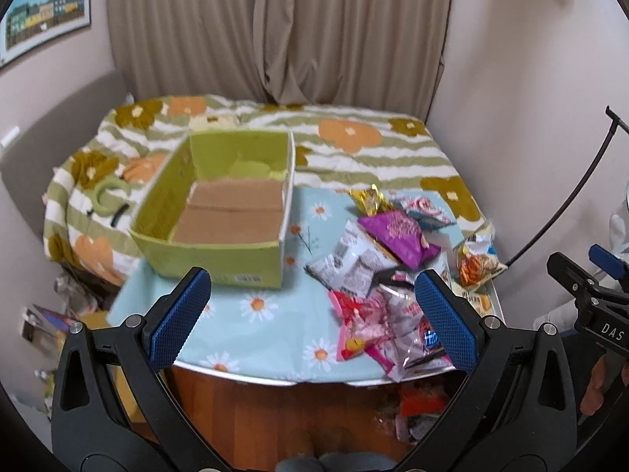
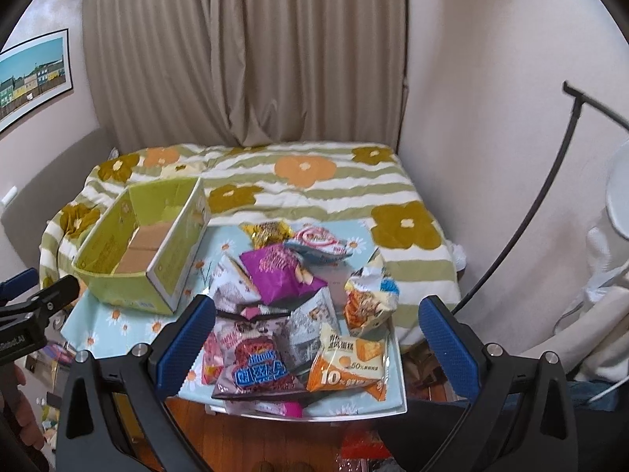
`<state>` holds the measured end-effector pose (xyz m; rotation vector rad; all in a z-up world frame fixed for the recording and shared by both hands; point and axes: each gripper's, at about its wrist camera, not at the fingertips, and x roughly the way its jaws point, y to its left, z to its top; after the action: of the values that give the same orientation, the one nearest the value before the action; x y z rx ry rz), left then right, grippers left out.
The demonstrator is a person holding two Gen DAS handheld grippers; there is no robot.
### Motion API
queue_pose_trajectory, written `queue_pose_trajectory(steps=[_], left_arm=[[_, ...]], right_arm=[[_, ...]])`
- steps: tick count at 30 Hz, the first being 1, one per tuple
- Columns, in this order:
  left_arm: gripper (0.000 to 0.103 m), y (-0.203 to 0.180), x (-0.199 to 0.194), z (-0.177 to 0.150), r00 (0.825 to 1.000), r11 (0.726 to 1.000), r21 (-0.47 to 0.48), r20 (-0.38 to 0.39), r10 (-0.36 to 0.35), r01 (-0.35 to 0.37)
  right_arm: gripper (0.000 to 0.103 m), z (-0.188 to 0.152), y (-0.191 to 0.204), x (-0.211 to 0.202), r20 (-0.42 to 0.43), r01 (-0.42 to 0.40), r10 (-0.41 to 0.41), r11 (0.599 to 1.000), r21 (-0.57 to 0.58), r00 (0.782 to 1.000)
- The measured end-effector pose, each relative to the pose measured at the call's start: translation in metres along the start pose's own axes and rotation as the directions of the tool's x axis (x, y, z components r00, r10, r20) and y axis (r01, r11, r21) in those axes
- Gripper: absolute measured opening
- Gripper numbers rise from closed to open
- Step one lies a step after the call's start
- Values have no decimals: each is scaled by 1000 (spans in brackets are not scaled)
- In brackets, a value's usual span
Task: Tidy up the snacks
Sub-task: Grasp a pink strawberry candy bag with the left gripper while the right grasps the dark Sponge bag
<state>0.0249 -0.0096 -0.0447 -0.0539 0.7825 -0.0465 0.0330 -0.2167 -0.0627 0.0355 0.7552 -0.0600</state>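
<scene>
We start at the left edge of the left wrist view: a framed picture (image 1: 45, 10) is cut off in the upper left, and clutter on the floor at lower left is too blurred to name. The left gripper (image 1: 314, 310) fills the bottom, black plastic arms, blue cross-hatched pads, jaws spread wide with nothing between them. Above its left pad sits the green cardboard box (image 1: 220, 212), rectangular, open top, bare brown cardboard floor, on a light blue daisy-print cloth (image 1: 251, 306). A label on its near wall is unreadable. Right of centre lies the snack pile (image 1: 393, 275): crinkly foil and plastic packets, a purple packet (image 1: 401, 236) on top; lower ones are overlapped and partly hidden by the right pad. At far right, only part of the other tool shows.

In the right wrist view the right gripper (image 2: 318, 338) is likewise wide apart and empty, hanging over the near edge of the pile. We see an orange cake packet (image 2: 346, 362) centre-low and a dark packet with blue lettering (image 2: 257, 369) to its left. Packets under the table are too blurred to read. The beige curtain (image 2: 243, 51) hangs pleated behind a striped flower quilt (image 2: 314, 185).
</scene>
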Motion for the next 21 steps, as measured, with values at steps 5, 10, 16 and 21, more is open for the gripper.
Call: queue_pose_trajectory(steps=[5,10,16,21], left_arm=[[103,-2,33,-16,998,1000,12,-63,-16,17],[103,1,74,-27,988,996,33,-136,-78,83],[103,8,131,-48,956,984,30,-244,-161,173],[103,8,178,-67,908,958,38,-333,-255,283]], right_arm=[[103,-14,-1,27,-59,-59,58,998,-22,997],[103,-29,8,57,-142,-132,129,991,-16,981],[103,-40,25,92,-209,-192,182,981,-31,961],[103,-50,37,129,-270,-215,198,976,-34,942]])
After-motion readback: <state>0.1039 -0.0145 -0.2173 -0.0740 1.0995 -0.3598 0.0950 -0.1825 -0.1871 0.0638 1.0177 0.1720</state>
